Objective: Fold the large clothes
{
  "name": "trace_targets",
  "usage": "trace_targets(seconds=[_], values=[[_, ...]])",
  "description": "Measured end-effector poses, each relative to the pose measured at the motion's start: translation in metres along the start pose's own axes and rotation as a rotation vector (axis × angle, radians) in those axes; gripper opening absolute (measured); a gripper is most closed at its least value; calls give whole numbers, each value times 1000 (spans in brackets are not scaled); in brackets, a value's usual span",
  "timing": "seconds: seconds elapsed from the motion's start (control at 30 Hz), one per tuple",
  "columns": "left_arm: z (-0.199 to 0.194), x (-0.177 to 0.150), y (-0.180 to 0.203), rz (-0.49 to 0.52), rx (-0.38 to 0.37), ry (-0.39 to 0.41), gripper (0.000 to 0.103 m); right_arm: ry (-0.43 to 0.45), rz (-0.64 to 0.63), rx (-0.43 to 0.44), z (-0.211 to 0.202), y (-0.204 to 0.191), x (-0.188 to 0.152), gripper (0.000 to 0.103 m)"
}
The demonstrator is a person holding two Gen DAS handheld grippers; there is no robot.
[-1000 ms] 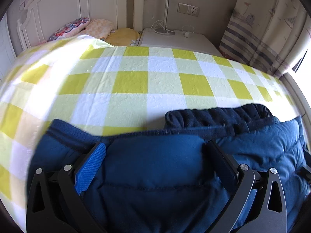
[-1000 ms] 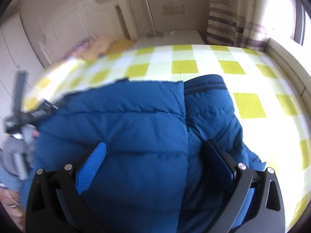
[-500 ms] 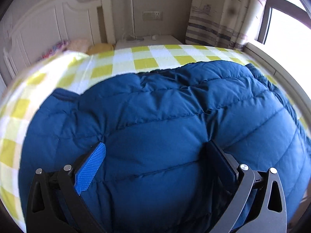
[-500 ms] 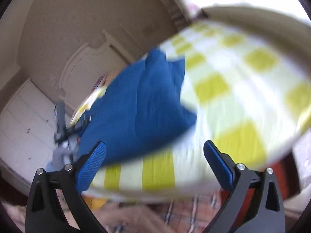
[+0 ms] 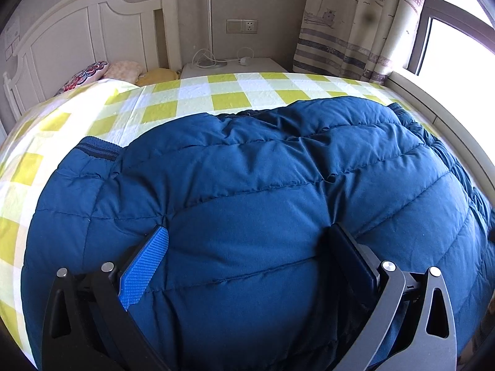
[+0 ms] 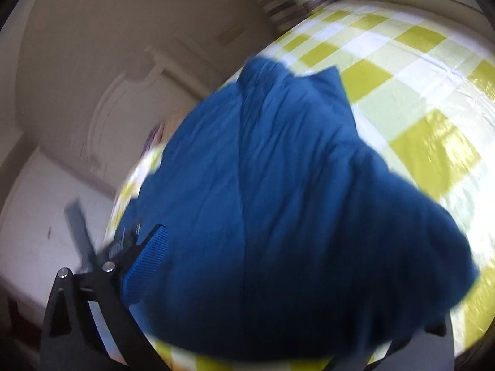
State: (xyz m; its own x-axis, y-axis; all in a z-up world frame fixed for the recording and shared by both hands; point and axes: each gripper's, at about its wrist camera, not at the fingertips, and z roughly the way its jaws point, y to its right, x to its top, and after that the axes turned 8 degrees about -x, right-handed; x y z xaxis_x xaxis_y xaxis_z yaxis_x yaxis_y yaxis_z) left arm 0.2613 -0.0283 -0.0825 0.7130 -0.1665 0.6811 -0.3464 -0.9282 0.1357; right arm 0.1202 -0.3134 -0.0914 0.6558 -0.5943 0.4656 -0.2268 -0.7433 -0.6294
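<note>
1. Bedroom: yellow-checked bed sheet [image 5: 198, 92], white headboard [image 5: 77, 37], nightstand [image 5: 235, 65] beside sailboat curtain [image 5: 349, 24].
2. Blue puffer jacket [image 5: 263, 191] lies spread on the bed, quilted side up.
3. Left tool [image 5: 247, 247]: fingers apart, jacket bulging between them.
4. Right tool [image 6: 247, 241]: blurred view, jacket covers one finger; grip state unclear.

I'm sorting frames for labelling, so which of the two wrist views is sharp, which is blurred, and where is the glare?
Left wrist view: sharp, the quilted blue puffer jacket shows clear stitching; fisheye bends the yellow-and-white checked bed sheet; bright window at right. Right wrist view: motion-smeared, tilted; the jacket has soft edges, and sunlight washes out the sheet at right.
</note>
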Motion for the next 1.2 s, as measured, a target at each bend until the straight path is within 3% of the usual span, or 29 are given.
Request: trace_targets(seconds=[0.07,0.13,0.17,0.23,0.3,0.37,0.4,0.43,0.5,0.57,0.6,0.67,0.7,0.83,0.93,1.0,1.07,1.13,1.2], values=[[0,0,0,-1,9,5,99,70,91,75,-4,11,0,36],[-7,0,0,-5,0,32,99,115,94,131,-10,17,-3,32],[-13,-1,1,-3,8,55,99,135,85,129,-14,18,-7,31],[-46,-9,11,17,49,179,99,148,66,126,-19,16,-11,31],[-70,-19,25,54,-7,219,99,153,47,116,-23,13,-11,31],[-75,-34,43,131,-64,158,99,173,19,100,-29,4,-10,31],[-64,-51,56,196,-91,58,99,189,0,92,-32,-4,-11,31],[-54,-61,62,222,-67,5,99,214,-31,90,-38,-16,-12,31],[-55,-78,60,208,-46,32,99,257,-103,90,-51,-37,-15,31],[-69,-80,48,147,-116,0,99,323,-240,59,-69,-77,-22,30],[-85,-81,39,121,-207,4,99,351,-306,45,-77,-98,-26,30],[-127,-85,15,86,-390,62,99,406,-483,21,-91,-150,-40,30],[-145,-87,1,66,-396,106,99,427,-585,10,-94,-178,-51,30],[-220,-91,-102,-193,-262,335,99,467,-1042,-55,-71,-298,-127,31],[-274,-106,-178,-375,-119,466,99,436,-1301,-55,-32,-349,-193,32],[-299,-115,-204,-420,-46,499,99,330,-1573,-111,21,-368,-263,34],[-310,-118,-216,-428,-5,494,99,236,-1796,-211,71,-362,-319,46],[-304,-115,-213,-401,-2,448,99,336,-1879,-284,81,-356,-347,46],[-287,-103,-201,-336,-29,384,99,262,-1797,-262,77,-364,-333,48]])
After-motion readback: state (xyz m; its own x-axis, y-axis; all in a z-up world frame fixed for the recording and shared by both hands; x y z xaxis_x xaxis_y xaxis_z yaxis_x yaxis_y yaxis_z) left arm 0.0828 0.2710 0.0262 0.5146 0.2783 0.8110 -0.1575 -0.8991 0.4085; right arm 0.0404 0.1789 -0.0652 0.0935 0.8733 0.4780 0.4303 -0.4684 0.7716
